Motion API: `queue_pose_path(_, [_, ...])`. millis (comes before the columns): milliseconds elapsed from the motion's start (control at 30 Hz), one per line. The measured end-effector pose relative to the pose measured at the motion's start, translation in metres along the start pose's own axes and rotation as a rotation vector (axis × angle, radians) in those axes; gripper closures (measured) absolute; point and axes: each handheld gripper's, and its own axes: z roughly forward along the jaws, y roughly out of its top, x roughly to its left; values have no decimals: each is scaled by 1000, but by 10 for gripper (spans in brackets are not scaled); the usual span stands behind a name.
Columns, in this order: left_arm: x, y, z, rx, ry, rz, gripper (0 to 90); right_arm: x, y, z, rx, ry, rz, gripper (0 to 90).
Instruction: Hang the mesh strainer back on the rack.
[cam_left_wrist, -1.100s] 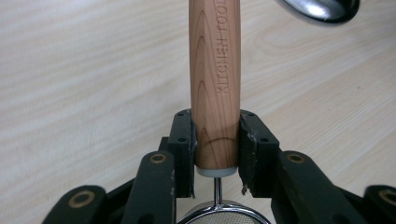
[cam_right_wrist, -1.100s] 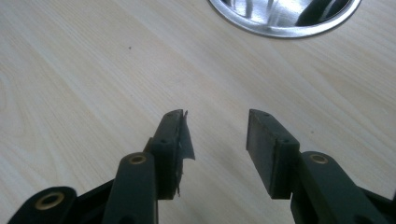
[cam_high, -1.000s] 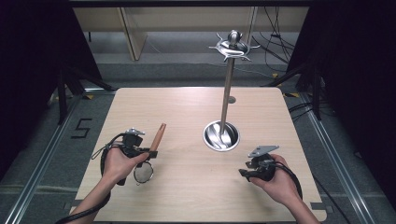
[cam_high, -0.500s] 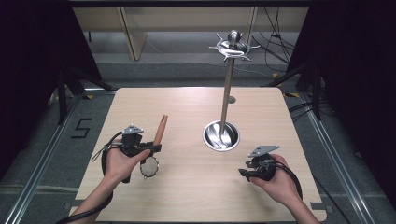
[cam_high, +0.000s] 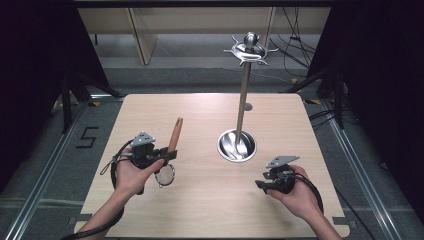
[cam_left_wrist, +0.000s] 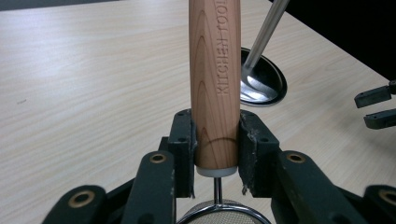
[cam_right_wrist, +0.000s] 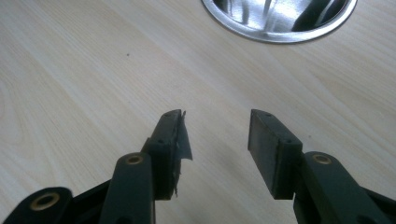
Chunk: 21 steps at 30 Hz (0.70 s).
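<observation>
Left claw (cam_high: 169, 154), clamped on the wooden-handled small round mesh strainer (cam_high: 171, 143), has shifted toward the surface centre and lifted; the handle now tilts more upright, and the mesh ring (cam_high: 164, 176) has moved right.

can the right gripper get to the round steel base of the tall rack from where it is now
Probably yes. The right gripper sits open and empty on the pale wooden table, and the round steel base lies just ahead of its fingers with bare tabletop between. The left gripper, holding the wooden-handled strainer, is off to the side.
</observation>
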Motion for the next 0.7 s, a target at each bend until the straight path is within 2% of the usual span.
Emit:
queue_pose_path(67, [-1, 1, -1, -7, 8, 3, 682, 0, 0, 0, 0, 0, 1, 556])
queue_pose_path(100, [-3, 3, -2, -28, -1, 14, 682, 0, 0, 0, -1, 0, 2, 555])
queue_pose_path(167, [-6, 5, -3, -35, 1, 7, 682, 0, 0, 0, -3, -4, 3, 553])
queue_pose_path(200, [-7, 6, -4, -38, -5, 23, 682, 0, 0, 1, -14, -7, 1, 552])
queue_pose_path(233, [-10, 8, -4, -41, -8, 20, 682, 0, 0, 0, -5, -6, -1, 551])
queue_pose_path(367, [-15, 11, -5, -54, -14, 34, 682, 1, 1, -1, 6, -1, 33, 551])
queue_pose_path(467, [-19, 14, -5, -63, -17, 29, 682, 2, 1, -1, 5, 0, 35, 549])
queue_pose_path(500, [-20, 15, -6, -71, -22, 42, 682, 2, 1, -2, 3, 0, 35, 547])
queue_pose_path(533, [-21, 16, -6, -73, -20, 35, 682, 2, 1, -2, 3, 0, 35, 547])
queue_pose_path(567, [-22, 17, -6, -77, -23, 47, 682, 2, 1, -2, 2, 0, 36, 546])
queue_pose_path(700, [-25, 20, -6, -93, -26, 48, 682, 2, 1, -1, 0, -1, 37, 544])
